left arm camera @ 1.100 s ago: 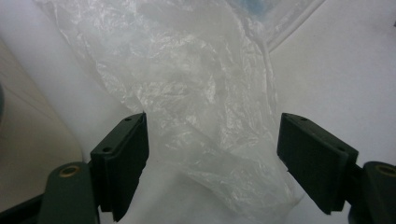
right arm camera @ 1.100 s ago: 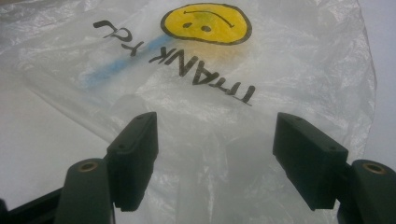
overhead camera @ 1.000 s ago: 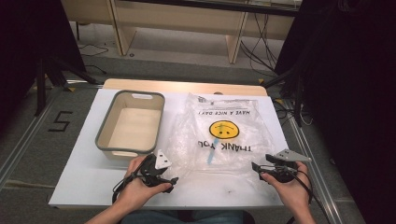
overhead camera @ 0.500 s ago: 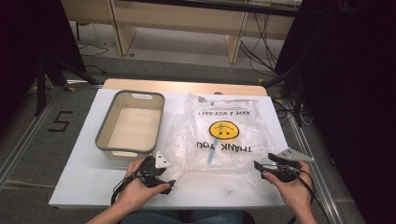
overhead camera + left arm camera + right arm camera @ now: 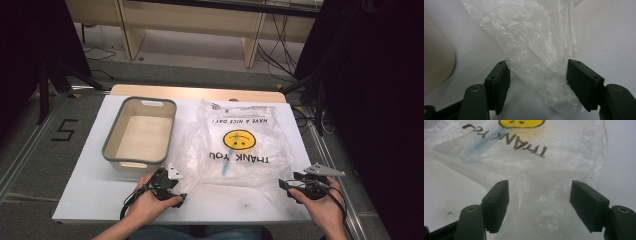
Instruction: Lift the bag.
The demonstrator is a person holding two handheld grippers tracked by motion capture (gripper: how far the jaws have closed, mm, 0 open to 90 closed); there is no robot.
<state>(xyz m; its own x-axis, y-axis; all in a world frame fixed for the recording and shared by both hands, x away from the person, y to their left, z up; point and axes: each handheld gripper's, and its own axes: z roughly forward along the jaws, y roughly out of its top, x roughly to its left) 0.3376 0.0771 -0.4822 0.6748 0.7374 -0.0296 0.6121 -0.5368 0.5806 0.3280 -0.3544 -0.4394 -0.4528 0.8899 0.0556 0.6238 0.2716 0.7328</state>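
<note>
bag point(image 5: 239, 145) lies flat on the table point(image 5: 85, 195), just right of the bin point(image 5: 140, 135), print upside down from the person's side; long axis runs away from the person, its near, crumpled edge toward both hands.

left gripper point(image 5: 172, 192) sits at the bag's near-left corner, close in front of the bin. in the left gripper view a bunched fold of bag point(image 5: 541, 62) stands between the jaws; left gripper point(image 5: 537, 87) has just been closing a bit, but pads aren't pressing yet: right pad about touches the plastic, left one has a gap. so still spread, w/ bag in the mouth.

right gripper point(image 5: 287, 186) is at the bag's near-right corner, well apart from the bin. right gripper view: jaws wide, right gripper point(image 5: 539, 205) over the bag point(image 5: 544, 170) edge, nothing pinched; can't tell if the lower tips touch the film.

key relation: bag edge lies straight ahead of both claws, left already straddling a fold, so left looks nearer to a grip. prob next: pinch both corners, lift.

bin: empty, open top. bag: something thin and blue point(image 5: 226, 167) shows through below the smiley; can't tell if it's inside or printed.
</note>
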